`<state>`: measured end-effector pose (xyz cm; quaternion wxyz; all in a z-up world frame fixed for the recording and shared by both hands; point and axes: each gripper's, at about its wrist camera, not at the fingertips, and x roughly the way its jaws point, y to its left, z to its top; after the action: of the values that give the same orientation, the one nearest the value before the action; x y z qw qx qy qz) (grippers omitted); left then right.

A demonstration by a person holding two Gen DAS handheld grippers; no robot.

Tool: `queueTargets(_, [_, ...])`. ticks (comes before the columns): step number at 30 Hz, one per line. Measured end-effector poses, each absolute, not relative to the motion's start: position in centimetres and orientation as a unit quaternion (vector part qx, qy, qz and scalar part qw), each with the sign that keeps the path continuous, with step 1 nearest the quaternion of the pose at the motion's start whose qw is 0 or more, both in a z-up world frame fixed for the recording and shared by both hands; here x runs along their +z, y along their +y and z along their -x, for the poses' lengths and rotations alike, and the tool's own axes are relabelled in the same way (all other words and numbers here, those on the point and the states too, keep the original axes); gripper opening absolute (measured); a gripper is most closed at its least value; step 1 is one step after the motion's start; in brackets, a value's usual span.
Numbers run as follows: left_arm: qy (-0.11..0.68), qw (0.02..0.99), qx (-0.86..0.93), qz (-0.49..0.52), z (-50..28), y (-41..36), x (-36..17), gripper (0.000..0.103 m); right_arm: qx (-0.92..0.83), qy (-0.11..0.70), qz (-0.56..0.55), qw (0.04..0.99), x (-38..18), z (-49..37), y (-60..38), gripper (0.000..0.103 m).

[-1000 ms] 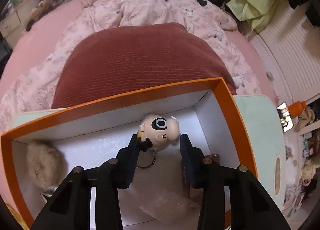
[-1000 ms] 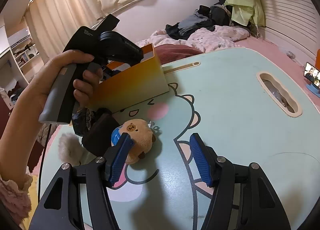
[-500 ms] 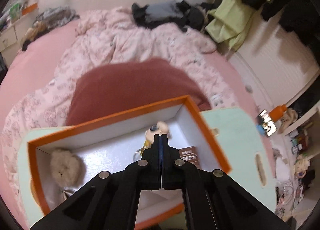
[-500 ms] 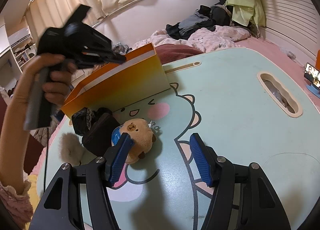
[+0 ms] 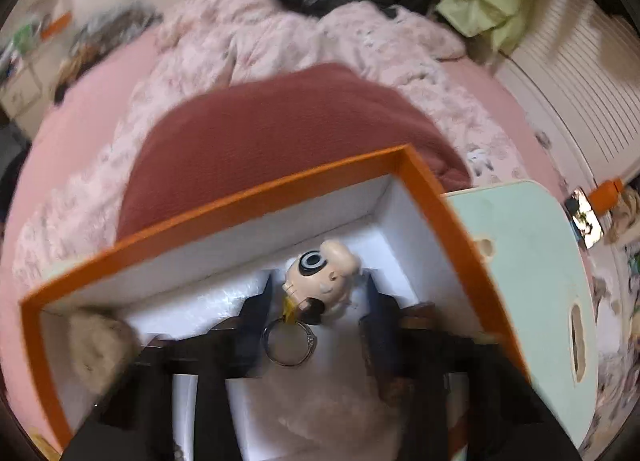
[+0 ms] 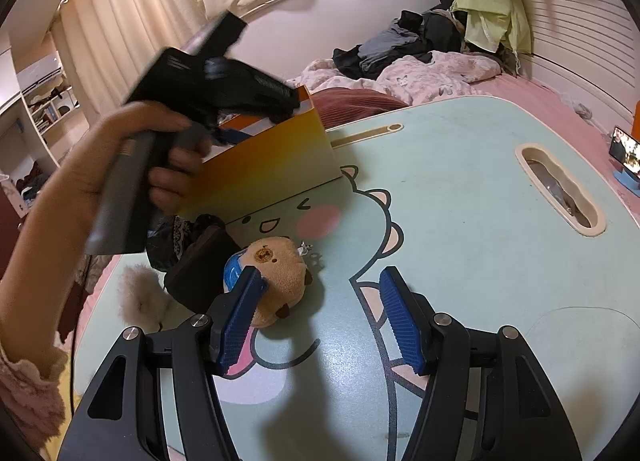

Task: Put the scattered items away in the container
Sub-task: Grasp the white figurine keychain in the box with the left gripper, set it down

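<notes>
Jaws of the left gripper [image 5: 318, 311] are opening over the box [image 5: 224, 205], with one keychain figure [image 5: 320, 281] between them; its metal ring [image 5: 290, 343] lies on the white floor of the box, and the pads do not press on the figure. Jaws of the right gripper [image 6: 320, 317] stand apart with nothing clamped, above the desk [image 6: 460, 229].

One box is here (orange rim, white inside). It contains the figure, one beige fluffy ball [image 5: 98, 341] in the left corner, one brown thing [image 5: 416, 311] at the right wall, partly hidden, and something pale and soft at the near side, too blurred to name.

Outside the box, four things lie on the desk: one plush toy [image 6: 278, 269], one dark brown pouch [image 6: 200, 265], one black crumpled thing [image 6: 172, 237] and one second fluffy ball [image 6: 140, 297]. The left jaw stands in front of the plush toy.
</notes>
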<state>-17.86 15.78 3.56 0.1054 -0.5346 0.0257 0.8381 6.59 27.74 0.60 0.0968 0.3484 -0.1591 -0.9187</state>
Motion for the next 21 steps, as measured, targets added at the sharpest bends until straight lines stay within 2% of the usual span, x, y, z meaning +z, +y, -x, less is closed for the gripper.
queueTargets(10, [0.006,0.143,0.865,0.481,15.0,14.2,6.2,0.03,-0.918,-0.16,-0.348,0.1,0.7,-6.5,27.7,0.062])
queueTargets(18, [-0.036,0.232,0.888,0.395,6.3,10.3,14.0,0.03,-0.918,-0.159,-0.349,0.099,0.7,-6.5,27.7,0.062])
queueTargets(21, [-0.04,0.254,0.894,0.368,2.3,8.5,14.9,0.03,-0.918,-0.159,-0.349,0.1,0.7,-6.5,27.7,0.062])
